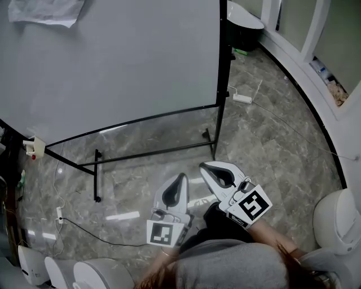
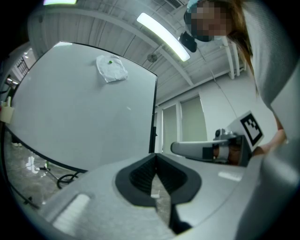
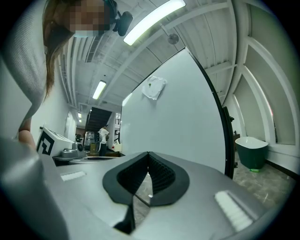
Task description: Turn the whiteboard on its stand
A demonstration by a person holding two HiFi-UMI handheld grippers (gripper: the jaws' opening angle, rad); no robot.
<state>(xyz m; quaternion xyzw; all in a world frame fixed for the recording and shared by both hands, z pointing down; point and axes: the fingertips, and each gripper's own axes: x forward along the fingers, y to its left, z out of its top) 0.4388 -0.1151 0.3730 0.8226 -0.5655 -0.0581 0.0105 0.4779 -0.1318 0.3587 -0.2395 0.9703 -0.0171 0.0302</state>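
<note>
Your left gripper (image 1: 181, 177), right gripper (image 1: 205, 167) both pressed together, empty. Closed tips may slip off whiteboard (image 1: 113, 62) lower edge; stand (image 1: 96, 172) could skid.

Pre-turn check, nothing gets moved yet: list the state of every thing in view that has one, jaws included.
whiteboard: upright on its stand, face blank, touched by neither gripper.
cloth: hanging on the whiteboard's face near its top edge.
left gripper: jaws shut, nothing between them, short of the whiteboard.
right gripper: jaws shut, nothing between them, short of the whiteboard.
power strip: lying flat beside the stand.
</note>
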